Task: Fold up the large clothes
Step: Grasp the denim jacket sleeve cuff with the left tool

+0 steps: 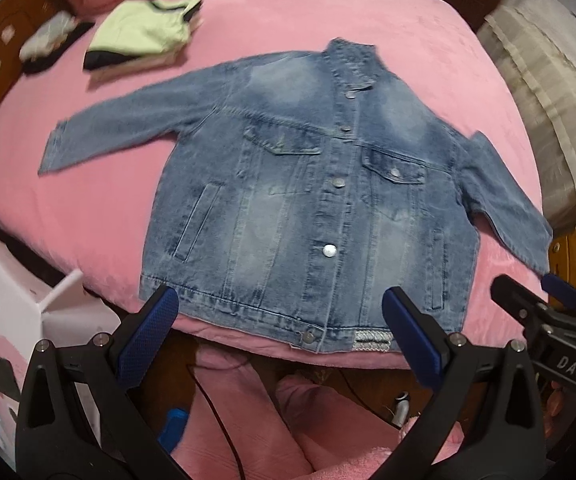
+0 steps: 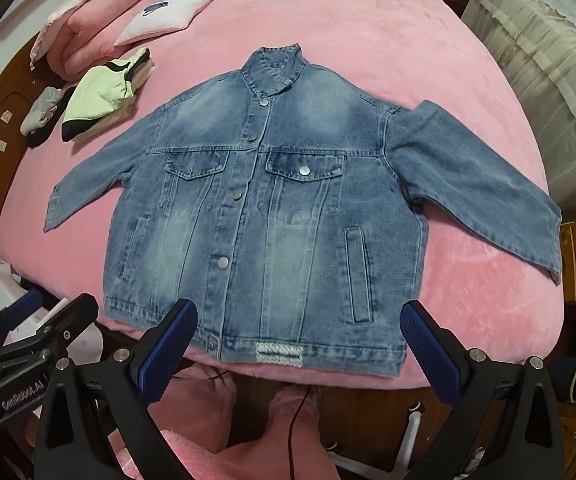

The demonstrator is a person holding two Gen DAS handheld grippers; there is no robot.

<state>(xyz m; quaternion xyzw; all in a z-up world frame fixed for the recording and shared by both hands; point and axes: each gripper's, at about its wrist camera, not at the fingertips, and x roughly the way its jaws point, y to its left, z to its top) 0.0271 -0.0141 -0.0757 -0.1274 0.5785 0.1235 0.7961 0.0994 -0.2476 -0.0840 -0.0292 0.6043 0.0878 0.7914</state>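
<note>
On pink bed [image 2: 368, 20], denim jacket [image 2: 272, 216], collar pointing away

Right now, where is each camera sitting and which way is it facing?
Left wrist: on the left gripper, at the bed's near edge, facing the jacket; its open fingers, the right gripper at far right and pink-clad legs show.
Right wrist: on the right gripper, slightly further right, same direction; open fingers, the left gripper at far left.
Shared: jacket, bed, folded clothes.

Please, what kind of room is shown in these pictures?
Most likely a bedroom. A denim jacket lies spread on a pink bed, with pillows and a pile of folded clothes at the far end.
</note>
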